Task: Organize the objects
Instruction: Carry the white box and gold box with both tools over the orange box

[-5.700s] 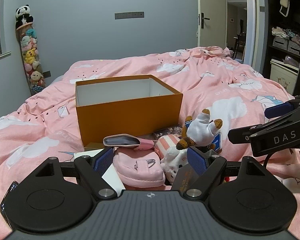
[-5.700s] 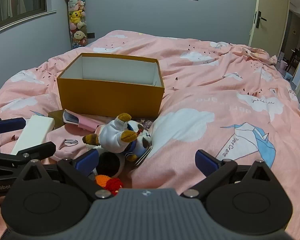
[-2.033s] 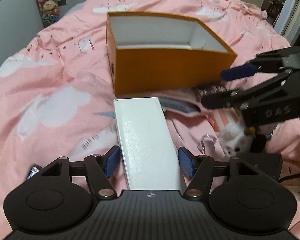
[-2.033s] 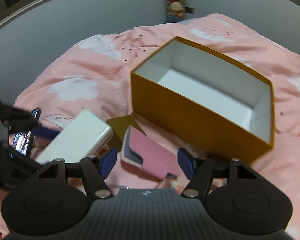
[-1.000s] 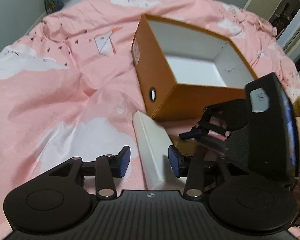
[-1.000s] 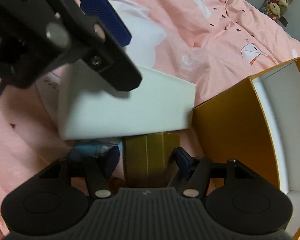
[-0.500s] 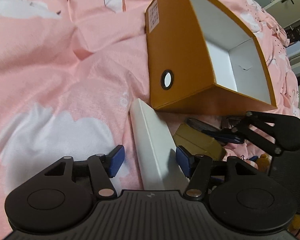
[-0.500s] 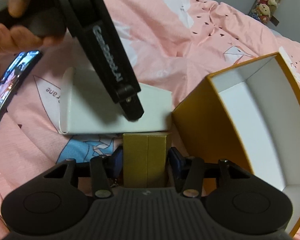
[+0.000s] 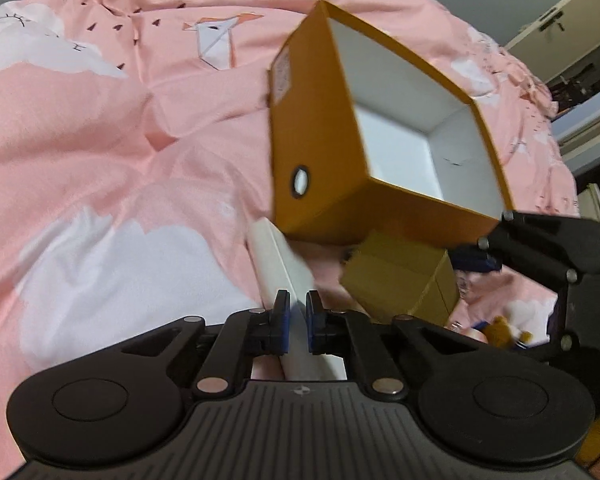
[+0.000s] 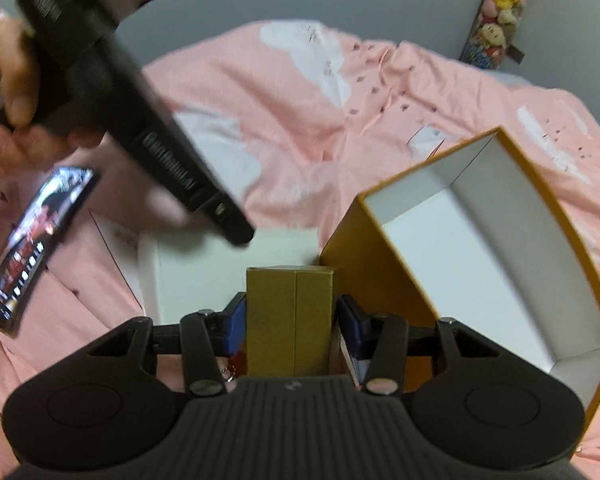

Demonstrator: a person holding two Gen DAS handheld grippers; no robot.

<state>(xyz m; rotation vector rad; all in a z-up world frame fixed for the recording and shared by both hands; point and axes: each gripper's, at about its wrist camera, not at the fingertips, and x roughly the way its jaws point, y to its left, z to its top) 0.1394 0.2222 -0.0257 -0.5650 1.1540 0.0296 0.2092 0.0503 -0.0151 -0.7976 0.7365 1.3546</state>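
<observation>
Left gripper (image 9: 297, 317) clamped on white box (image 9: 283, 263); right gripper (image 10: 291, 325) clamped on gold carton (image 10: 291, 320), beside orange storage box (image 10: 384, 292). Likely light, stiff, crushable cardboard: best pinched across flat faces.

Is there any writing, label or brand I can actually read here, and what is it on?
No text reads clearly in these pictures.
Pale lettering on the left gripper: too blurred to read.
Pale sticker on the orange box: too blurred to read.
Phone screen: lit, but its content is too small.
White box and gold box: no writing shows.
</observation>
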